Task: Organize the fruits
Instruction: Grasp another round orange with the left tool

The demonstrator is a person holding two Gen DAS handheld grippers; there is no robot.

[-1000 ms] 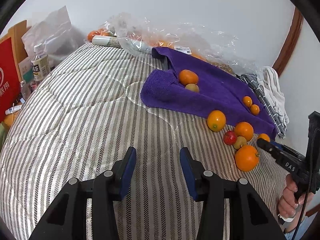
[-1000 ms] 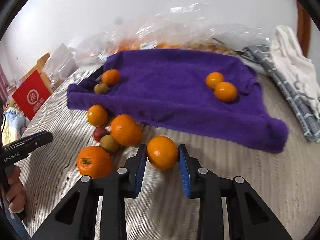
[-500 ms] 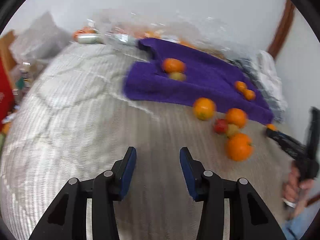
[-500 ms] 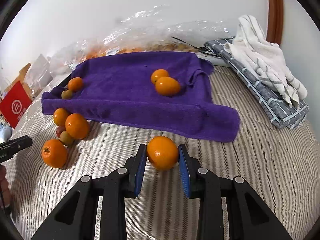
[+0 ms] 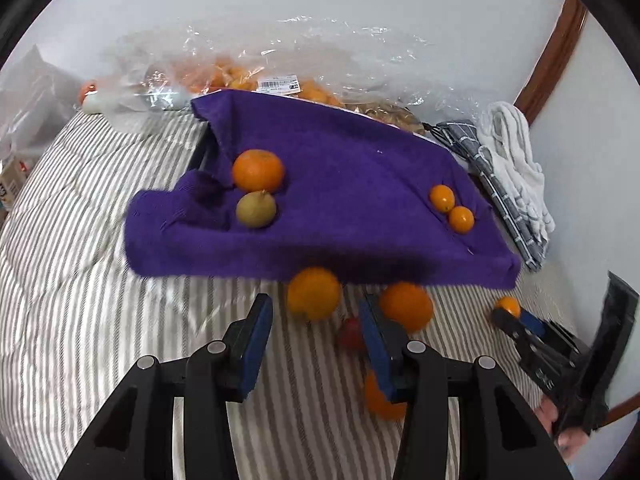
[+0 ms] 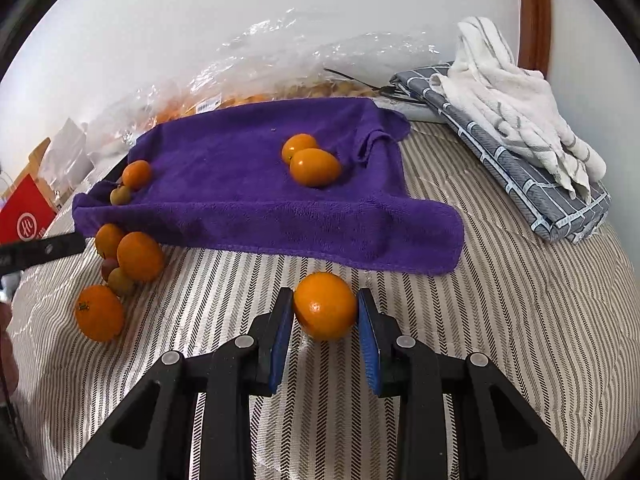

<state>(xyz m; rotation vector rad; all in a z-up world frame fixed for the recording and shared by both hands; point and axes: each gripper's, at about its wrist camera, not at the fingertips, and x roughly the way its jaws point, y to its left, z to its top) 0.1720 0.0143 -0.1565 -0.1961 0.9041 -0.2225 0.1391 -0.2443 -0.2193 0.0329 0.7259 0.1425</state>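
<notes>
A purple towel (image 5: 340, 184) lies on the striped bed; it also shows in the right wrist view (image 6: 248, 184). On it sit an orange (image 5: 258, 171), a green fruit (image 5: 256, 209) and two small oranges (image 6: 314, 166). My right gripper (image 6: 325, 322) is shut on an orange (image 6: 325, 306) above the bed, in front of the towel's near edge. My left gripper (image 5: 316, 322) is open and empty, close above a loose orange (image 5: 314, 294). Another orange (image 5: 406, 306) and a red fruit (image 5: 350, 332) lie by its right finger. My right gripper also shows in the left wrist view (image 5: 516, 318).
Clear plastic bags of fruit (image 5: 280, 80) lie along the wall behind the towel. Folded grey and white cloths (image 6: 520, 140) lie at the right. More loose fruit (image 6: 100, 312) sits at the left of the bed. A red sign (image 6: 24, 216) stands at the far left.
My left gripper has moved forward and right to the loose oranges in front of the towel. My right gripper has carried its orange to the right along the towel's near edge.
</notes>
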